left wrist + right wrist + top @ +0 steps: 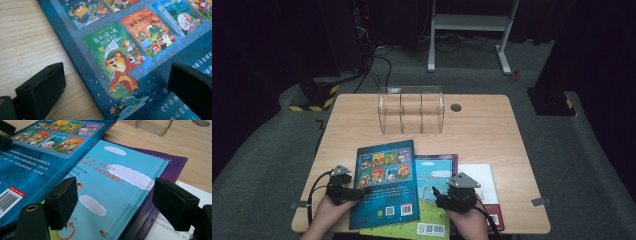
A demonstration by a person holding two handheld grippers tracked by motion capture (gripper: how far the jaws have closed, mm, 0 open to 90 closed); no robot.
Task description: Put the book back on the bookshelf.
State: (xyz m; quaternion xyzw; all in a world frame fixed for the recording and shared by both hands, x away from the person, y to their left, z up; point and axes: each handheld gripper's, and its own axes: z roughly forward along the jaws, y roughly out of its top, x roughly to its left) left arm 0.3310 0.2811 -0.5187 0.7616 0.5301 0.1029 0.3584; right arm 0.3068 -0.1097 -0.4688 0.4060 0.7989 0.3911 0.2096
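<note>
Wooden table (492,130), light grain, with a dark round grommet (456,107) near the far edge. A clear acrylic organizer (411,110) with upright dividers stands at the far middle, well apart from the books.

Books, stacked and fanned at the near edge:
- dark blue book (385,182), back cover up (rows of small cover pictures, a barcode near its lower corner), lying tilted on top of the pile, its left edge over bare wood.
- light blue book (436,190) with white clouds, partly under the dark blue one.
- purple book (451,158) beneath that, showing as a strip at the far side.
- white book (482,180) with a red band, lowest and farthest right.

Left gripper (361,192): held low at the dark blue book's left edge, pointing right; jaws stand wide apart, one over the wood and one over the cover, pressing nothing.

Right gripper (438,196): held over the light blue book, pointing left and away; jaws spread wide, straddling that book's cover, nothing clamped.
</note>
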